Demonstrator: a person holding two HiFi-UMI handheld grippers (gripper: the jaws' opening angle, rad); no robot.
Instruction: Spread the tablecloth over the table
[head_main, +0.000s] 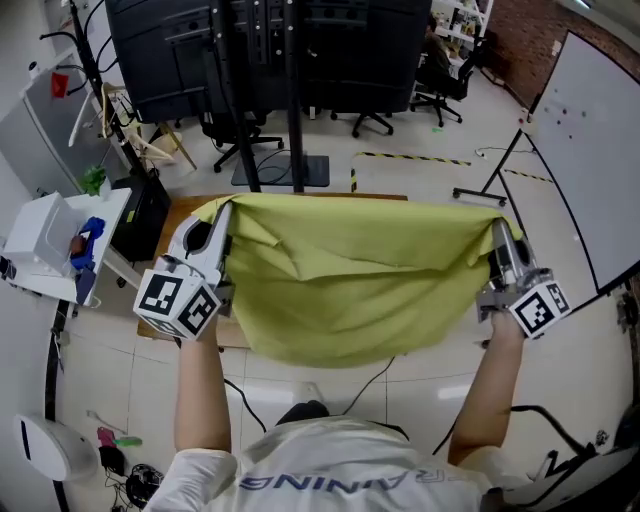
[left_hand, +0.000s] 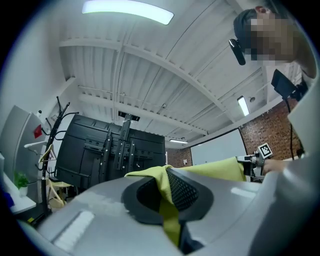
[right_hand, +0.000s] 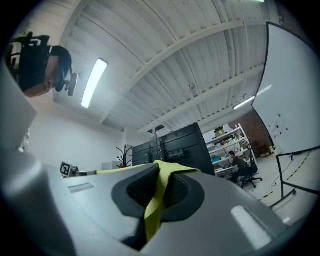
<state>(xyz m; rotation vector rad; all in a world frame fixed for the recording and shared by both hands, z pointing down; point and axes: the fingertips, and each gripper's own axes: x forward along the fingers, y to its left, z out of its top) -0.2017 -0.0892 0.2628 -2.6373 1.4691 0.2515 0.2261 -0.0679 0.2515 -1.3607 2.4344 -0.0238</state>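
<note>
A yellow-green tablecloth (head_main: 360, 275) hangs stretched in the air between my two grippers, its loose lower edge sagging toward me. It hides most of the brown table (head_main: 180, 215) below. My left gripper (head_main: 224, 213) is shut on the cloth's left corner, and the cloth (left_hand: 167, 200) shows pinched between its jaws. My right gripper (head_main: 497, 231) is shut on the right corner, with a fold of cloth (right_hand: 156, 200) running down between its jaws. Both grippers point a little upward.
A black screen on a wheeled stand (head_main: 290, 90) rises just beyond the table. A white side table with small items (head_main: 50, 250) is at the left, a whiteboard (head_main: 590, 150) at the right. Cables (head_main: 375, 375) trail on the tiled floor by the person's legs.
</note>
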